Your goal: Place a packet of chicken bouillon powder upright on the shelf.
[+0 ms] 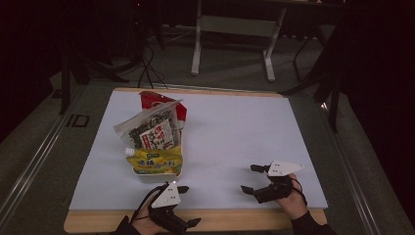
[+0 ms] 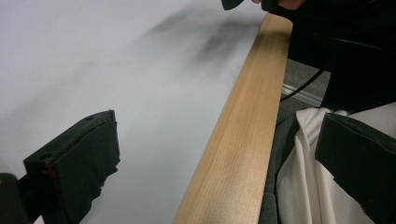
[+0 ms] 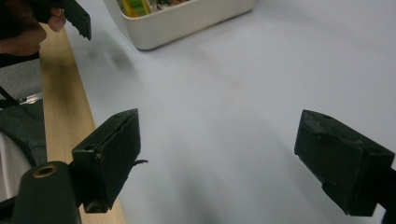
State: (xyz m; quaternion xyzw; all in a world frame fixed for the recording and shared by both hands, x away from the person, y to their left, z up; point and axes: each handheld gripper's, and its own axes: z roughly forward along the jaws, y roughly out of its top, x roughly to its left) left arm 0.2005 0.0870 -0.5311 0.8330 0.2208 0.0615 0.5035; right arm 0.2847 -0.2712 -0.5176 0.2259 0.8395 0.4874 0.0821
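A white tub (image 1: 156, 172) sits on the left part of the table (image 1: 235, 132), a little way in from the near edge. It is stuffed full of snack bags. A yellow pouch (image 1: 155, 162) with a white cap lies at the front. Behind it stands a clear bag of dark seaweed bits (image 1: 149, 128) with a red and white label. A red bag (image 1: 161, 104) pokes up at the very back. In the right gripper view the white tub (image 3: 187, 21) shows at the top, with a bit of the yellow pouch (image 3: 134, 6) inside.

The table has a pale blue-white top and a light wooden edge (image 1: 220, 220) along the near side.

The left gripper (image 1: 185, 205) is just near of the tub, over the near edge of the table. Its jaws are spread wide apart and hold nothing. In the left gripper view one jaw is over the white top and the other is past the wooden edge (image 2: 238, 135), over a white cloth (image 2: 303, 186).

The right gripper (image 1: 250, 178) is well to the right of the tub, low over the table near the near edge. Its jaws are also wide apart and hold nothing. A hand (image 1: 293, 203) holds it from behind.

Past the table is a grey floor with a white table frame (image 1: 235, 29) and some dark cables (image 1: 147, 63).
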